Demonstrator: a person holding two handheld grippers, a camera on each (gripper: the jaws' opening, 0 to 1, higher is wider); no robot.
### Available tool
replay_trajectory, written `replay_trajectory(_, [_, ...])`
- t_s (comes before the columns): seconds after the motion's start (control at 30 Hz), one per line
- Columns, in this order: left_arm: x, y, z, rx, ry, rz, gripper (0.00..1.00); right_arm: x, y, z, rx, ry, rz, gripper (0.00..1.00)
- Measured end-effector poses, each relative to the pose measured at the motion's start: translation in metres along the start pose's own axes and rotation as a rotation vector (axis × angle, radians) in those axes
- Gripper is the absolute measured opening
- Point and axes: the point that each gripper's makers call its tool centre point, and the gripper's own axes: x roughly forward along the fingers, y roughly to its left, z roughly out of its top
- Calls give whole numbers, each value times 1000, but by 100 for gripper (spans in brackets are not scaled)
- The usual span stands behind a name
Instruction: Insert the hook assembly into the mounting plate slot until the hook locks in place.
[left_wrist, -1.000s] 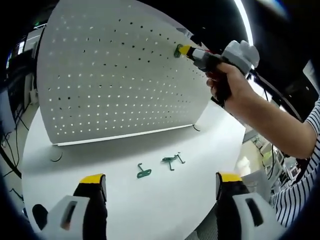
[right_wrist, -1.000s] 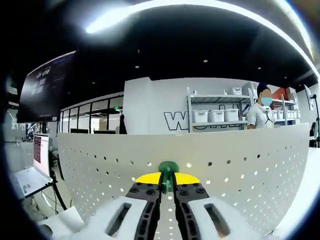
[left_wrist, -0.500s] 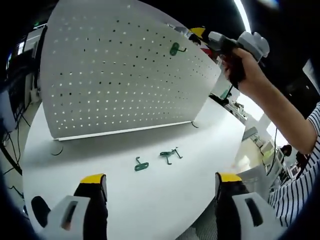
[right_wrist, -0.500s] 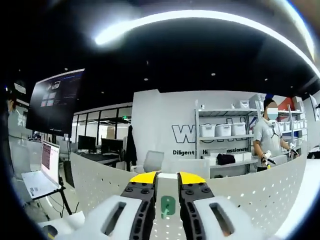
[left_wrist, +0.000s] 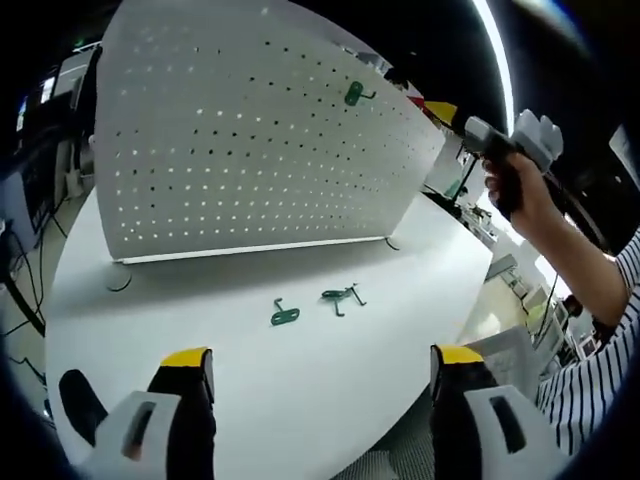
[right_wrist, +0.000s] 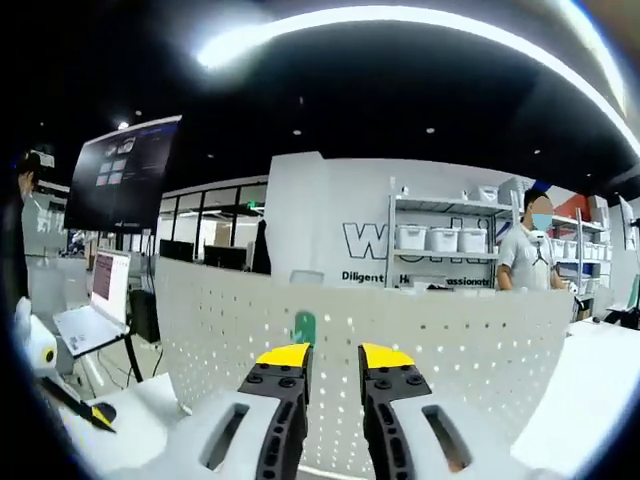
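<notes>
- Now one green hook (left_wrist: 358, 95) sits seated high on the upright pegboard (left_wrist: 230, 140); two more hooks (left_wrist: 312, 305) lie on the table (left_wrist: 300, 380) near its foot.
- Right claw (right_wrist: 327, 356) spread, empty, just clear of the board.
- Left claw (left_wrist: 322, 362) spread, empty, over the table.
- Judgement: hooks light, stiff, small; pinch the flat plate, leaving the prongs free.

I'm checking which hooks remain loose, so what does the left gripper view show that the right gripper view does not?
Left gripper view: two green hooks lying on the white table in front of the pegboard, the open left gripper, and the right gripper in a hand. Right gripper view: a monitor, a laptop and shelves. Both: the pegboard with one mounted hook.
</notes>
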Motion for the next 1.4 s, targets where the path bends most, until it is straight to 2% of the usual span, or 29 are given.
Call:
replay_trajectory(0.17, [-2, 0, -7, -1, 9, 4, 91, -24, 1, -44, -6, 115, 28, 16])
replay_trajectory(0.53, [-2, -3, -23, -14, 48, -2, 91, -68, 17, -117, 23, 297, 79, 16])
replay_trajectory(0.67, [-3, 1, -26, -14, 60, 12, 93, -83, 30, -133, 70, 337, 110, 16])
replay_trajectory(0.87, [-6, 2, -33, -6, 86, 20, 93, -100, 46, -156, 75, 413, 162, 16])
replay_trajectory(1.1, [-4, 3, -42, -20, 112, 24, 93, -118, 79, -191, 106, 558, 263, 16])
replay_trajectory(1.23, [-4, 3, -46, -26, 118, 20, 93, -119, 101, -197, 162, 590, 317, 16])
replay_trajectory(1.4, [-5, 9, -50, -37, 123, 26, 93, -110, 130, -207, 162, 627, 386, 16])
